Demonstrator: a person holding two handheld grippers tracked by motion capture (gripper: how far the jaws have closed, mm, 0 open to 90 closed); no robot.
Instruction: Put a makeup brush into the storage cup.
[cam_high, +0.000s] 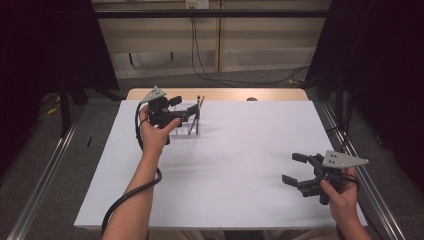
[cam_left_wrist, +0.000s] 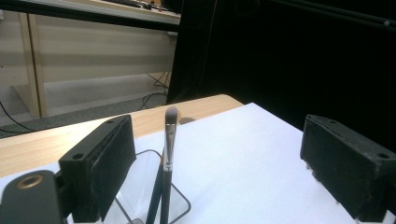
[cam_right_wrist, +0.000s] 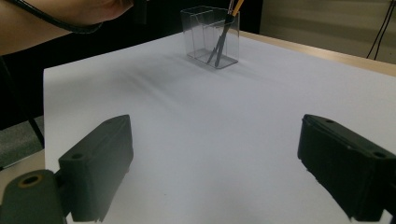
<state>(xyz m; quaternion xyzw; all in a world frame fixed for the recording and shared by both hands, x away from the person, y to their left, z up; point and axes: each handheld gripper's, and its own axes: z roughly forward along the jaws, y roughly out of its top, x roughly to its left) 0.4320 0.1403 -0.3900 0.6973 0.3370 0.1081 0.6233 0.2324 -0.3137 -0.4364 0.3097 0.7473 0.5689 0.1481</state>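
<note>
A clear plastic holder stands at the far left of the white sheet, with thin brushes upright in it. My left gripper hovers right at the holder's top. In the left gripper view its jaws stand wide apart. A makeup brush with a silver ferrule rises between them, nearer the left jaw, and neither pad touches it. A second dark handle leans beside it in the holder. My right gripper rests low at the near right, open and empty, facing the holder.
The white sheet covers most of a wooden table, whose bare strip shows at the far edge with a small dark spot. Metal rails run along both sides. A forearm and cable cross the right gripper view's top left.
</note>
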